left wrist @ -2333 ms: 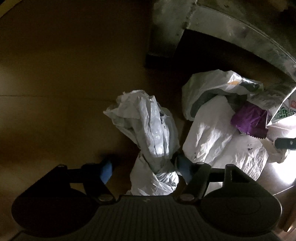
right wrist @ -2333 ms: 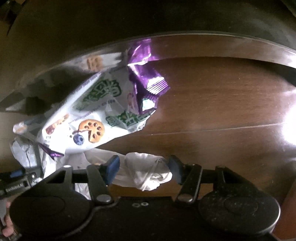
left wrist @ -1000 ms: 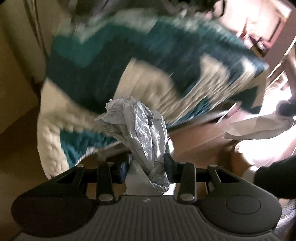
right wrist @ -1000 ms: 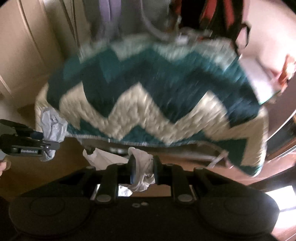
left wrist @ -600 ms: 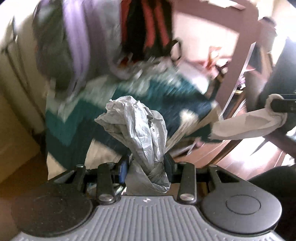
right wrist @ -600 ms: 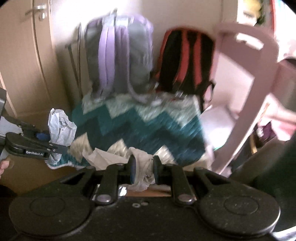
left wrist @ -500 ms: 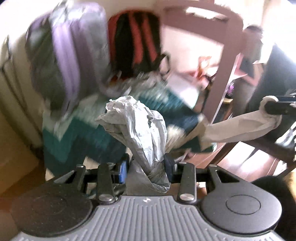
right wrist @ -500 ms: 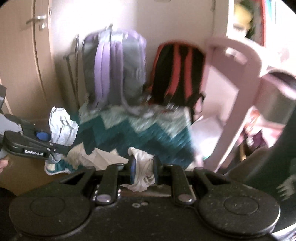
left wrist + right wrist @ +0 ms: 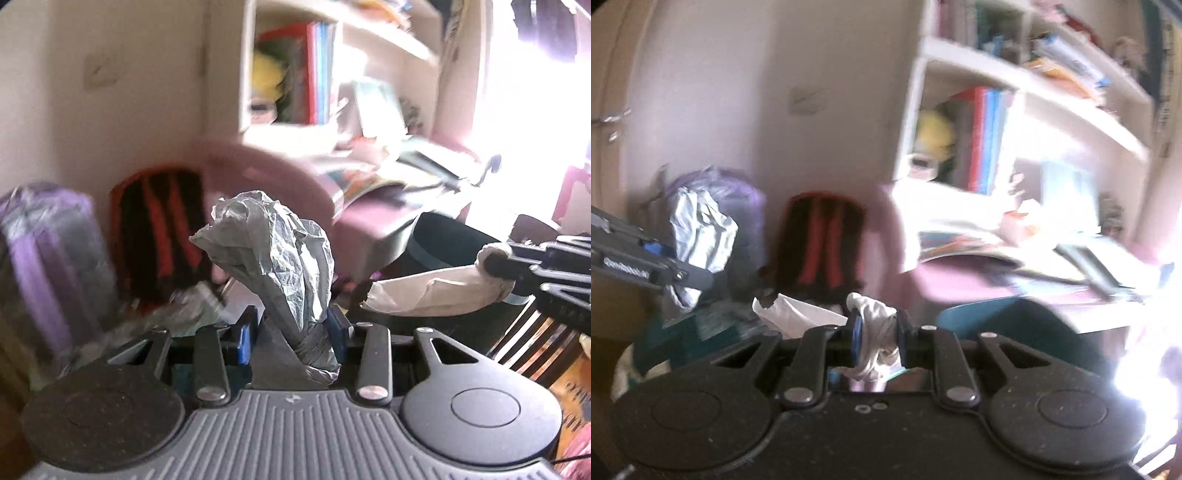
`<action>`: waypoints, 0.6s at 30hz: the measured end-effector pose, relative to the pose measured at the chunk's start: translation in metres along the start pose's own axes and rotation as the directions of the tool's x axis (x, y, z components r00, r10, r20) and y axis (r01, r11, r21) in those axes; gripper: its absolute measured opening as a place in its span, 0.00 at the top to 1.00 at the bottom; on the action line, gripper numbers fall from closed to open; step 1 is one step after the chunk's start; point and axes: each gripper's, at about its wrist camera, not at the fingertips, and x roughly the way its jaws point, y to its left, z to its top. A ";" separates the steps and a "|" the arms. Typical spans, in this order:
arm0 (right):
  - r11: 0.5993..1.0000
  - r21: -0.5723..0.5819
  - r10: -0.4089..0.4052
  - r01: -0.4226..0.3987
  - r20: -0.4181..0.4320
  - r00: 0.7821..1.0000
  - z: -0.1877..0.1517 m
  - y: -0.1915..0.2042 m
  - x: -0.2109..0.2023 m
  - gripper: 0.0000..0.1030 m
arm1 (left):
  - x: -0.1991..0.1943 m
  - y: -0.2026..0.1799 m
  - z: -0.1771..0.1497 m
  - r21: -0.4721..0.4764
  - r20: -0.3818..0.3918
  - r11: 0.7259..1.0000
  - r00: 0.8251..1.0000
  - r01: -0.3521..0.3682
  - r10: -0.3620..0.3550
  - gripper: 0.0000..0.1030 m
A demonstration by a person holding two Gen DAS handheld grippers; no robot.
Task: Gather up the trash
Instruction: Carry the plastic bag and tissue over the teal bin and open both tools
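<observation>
Both pieces collected, neither yet binned; no bin visible. Left hand-held gripper [image 9: 292,328] clamped on crumpled grey plastic bag [image 9: 275,254], held aloft, long axis upright, pointing forward from the jaws. Right hand-held gripper [image 9: 878,341] clamped on twisted white paper wrapper [image 9: 875,332], its tail trailing leftward, roughly horizontal

Both bags [image 9: 280,258] off floor, now aloft.

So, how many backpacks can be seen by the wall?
2. A purple backpack stands at the left, and a black-and-red backpack stands just right of it. The picture is blurred, so others may be hidden.
</observation>
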 end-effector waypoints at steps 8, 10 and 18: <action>0.981 0.061 -0.185 0.184 0.001 0.983 0.004 -0.081 -0.010 0.83 | 0.032 -0.090 0.058 0.092 0.018 0.990 0.994 0.109 -0.111 0.62; 0.975 0.075 -0.210 0.210 -0.019 0.978 0.000 -0.097 -0.010 0.83 | 0.045 -0.111 0.068 0.108 0.017 0.986 0.991 0.130 -0.133 0.62; 0.962 0.094 -0.242 0.255 -0.129 0.962 -0.025 -0.141 0.010 0.83 | 0.102 -0.182 0.088 0.139 -0.032 0.966 0.976 0.217 -0.214 0.62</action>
